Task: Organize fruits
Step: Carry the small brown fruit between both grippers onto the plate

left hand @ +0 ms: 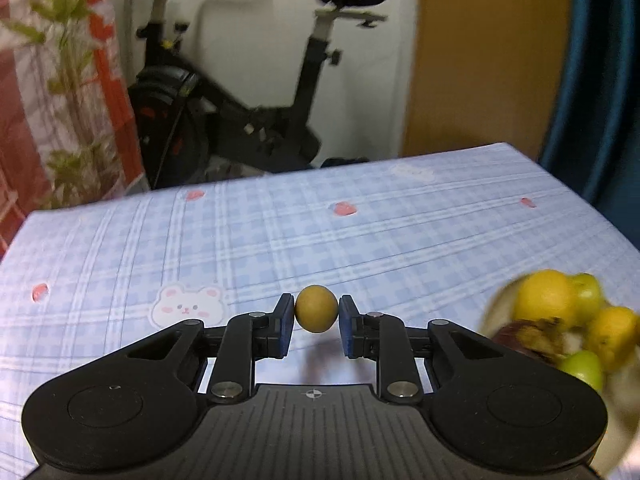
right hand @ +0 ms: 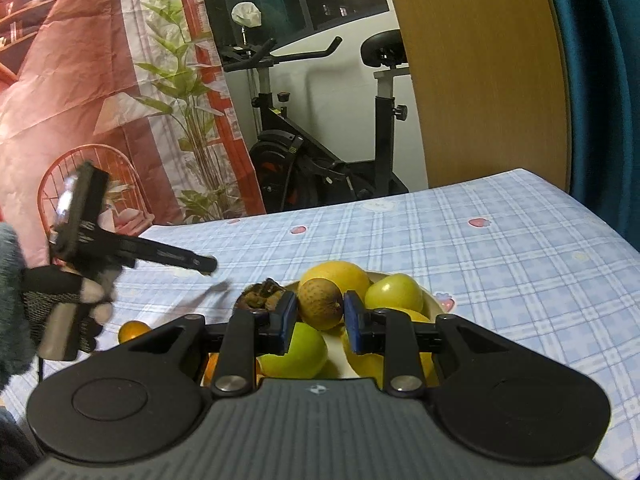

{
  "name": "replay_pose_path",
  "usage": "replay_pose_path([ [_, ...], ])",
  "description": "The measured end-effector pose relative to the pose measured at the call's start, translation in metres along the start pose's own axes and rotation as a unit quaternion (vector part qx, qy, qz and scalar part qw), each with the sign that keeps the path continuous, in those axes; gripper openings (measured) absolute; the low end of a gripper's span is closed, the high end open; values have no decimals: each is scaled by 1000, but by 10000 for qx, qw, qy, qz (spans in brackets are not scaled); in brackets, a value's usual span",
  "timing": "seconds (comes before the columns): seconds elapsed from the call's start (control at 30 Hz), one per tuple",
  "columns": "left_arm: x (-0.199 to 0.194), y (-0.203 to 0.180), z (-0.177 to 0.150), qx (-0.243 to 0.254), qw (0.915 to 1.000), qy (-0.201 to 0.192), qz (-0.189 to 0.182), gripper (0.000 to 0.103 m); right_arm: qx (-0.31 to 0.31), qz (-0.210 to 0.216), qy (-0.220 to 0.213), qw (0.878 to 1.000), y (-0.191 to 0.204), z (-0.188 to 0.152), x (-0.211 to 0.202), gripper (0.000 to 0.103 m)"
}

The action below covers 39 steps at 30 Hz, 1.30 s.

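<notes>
Two hand-held grippers: left (left hand: 317, 314) pinching small yellow-brown fruit (left hand: 316, 309) above tabletop (left hand: 360, 232); right (right hand: 320, 316) clamping brownish fruit (right hand: 320, 303) over fruit plate (right hand: 434, 300).

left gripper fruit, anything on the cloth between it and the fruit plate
Nothing visible does. The left gripper is shut on a small round yellow-brown fruit above bare checked tablecloth. The plate of fruit sits to its right, and the cloth between them is free of objects.
</notes>
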<state>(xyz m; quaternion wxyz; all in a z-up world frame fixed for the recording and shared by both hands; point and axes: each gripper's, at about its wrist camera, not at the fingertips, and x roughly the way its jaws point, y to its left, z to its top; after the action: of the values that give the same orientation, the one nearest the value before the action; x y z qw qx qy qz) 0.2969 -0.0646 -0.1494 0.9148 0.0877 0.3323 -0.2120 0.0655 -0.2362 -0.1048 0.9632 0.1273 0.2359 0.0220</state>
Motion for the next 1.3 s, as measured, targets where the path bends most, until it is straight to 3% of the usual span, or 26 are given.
replay_pose_path([
  [0.27,-52,-64,-12,694,9931,-292,-899,26,-57,-124,37,9999,-10,-16,-20,28],
  [0.5,-56,-117,-21,1055,9828,-286,-1490,26,-264,-82,322,9991,-1,-29,-20,28],
  [0.77,-28,-145,-19,1243,9811,-175,-1470,26,-265,-61,375,9989,0,-37,-14,28],
  [1.17,-9,-149,-17,1291,9817,39,-1401,26,-267,-2,465,9986,-3,-42,-3,28],
  [1.3,-10,-148,-14,1252,9825,79,-1374,26,-463,235,589,9969,3,-44,0,28],
])
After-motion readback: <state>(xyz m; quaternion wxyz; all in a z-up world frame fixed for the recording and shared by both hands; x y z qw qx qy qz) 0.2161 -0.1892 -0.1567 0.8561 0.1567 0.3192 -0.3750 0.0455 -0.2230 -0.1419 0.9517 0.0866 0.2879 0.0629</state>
